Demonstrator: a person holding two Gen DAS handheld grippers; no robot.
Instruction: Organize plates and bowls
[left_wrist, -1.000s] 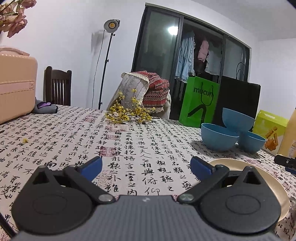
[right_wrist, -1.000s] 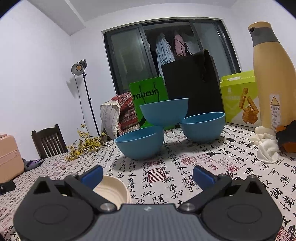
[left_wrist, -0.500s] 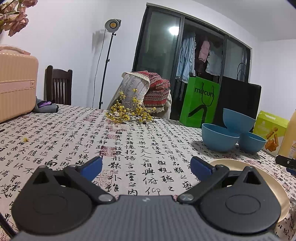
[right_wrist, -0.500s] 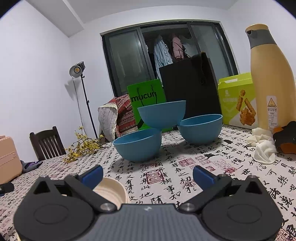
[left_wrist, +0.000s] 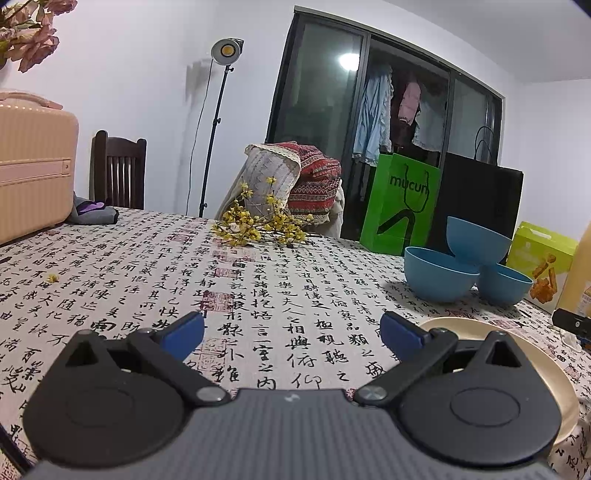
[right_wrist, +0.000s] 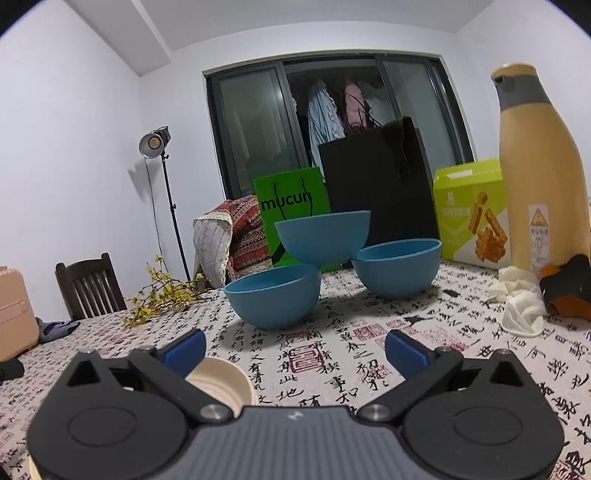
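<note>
Both grippers low over the table, nothing picked up

Left gripper (left_wrist: 291, 328) and right gripper (right_wrist: 295, 345) hover, fingers spread wide and empty; three blue bowls (right_wrist: 321, 240) sit ahead, one perched on two, cream plate (left_wrist: 539, 362) nearby — likely lining up a grab.

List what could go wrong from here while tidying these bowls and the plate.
1. The top bowl sits perched on the rims of two lower bowls; nudging either could likely topple it.
2. The bottle and tissue stand close beside the bowls; a wide swing of the right gripper might knock them.
3. The plate lies flat and partly under the left gripper, so open jaws may slip off its rim.
</note>
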